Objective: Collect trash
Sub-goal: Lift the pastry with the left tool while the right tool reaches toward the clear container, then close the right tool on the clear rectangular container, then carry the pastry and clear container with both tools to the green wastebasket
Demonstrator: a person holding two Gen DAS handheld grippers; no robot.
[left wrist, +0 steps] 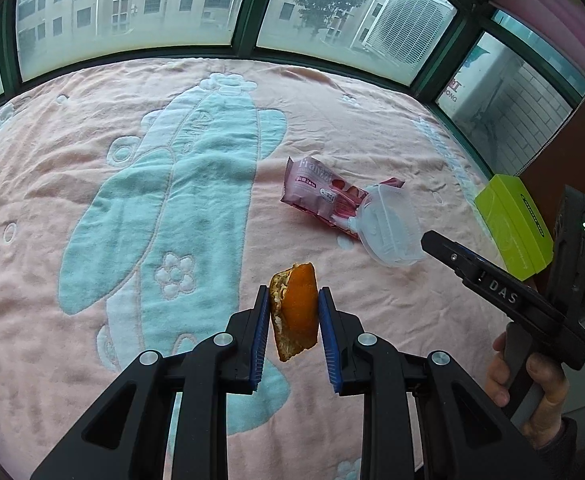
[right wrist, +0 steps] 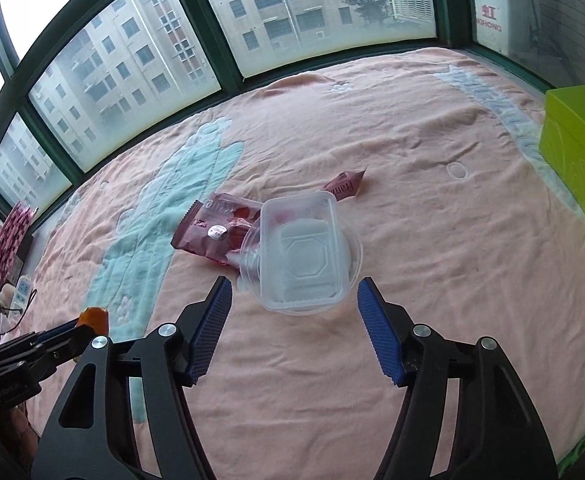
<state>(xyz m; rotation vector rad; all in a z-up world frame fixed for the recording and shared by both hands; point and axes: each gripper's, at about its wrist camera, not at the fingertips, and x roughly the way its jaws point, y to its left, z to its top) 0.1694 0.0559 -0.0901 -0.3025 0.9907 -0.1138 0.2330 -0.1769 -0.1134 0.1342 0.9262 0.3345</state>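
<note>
Lying by plastic tray [right wrist: 304,256], pink wrapper [right wrist: 220,232], green box [right wrist: 576,152] rt.

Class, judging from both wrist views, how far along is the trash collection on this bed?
Done: nothing visibly binned. In hand: the left gripper holds an orange peel. The right gripper, jaws apart, points at the clear plastic tray. Left: that tray and the pink wrapper on the blanket.
</note>
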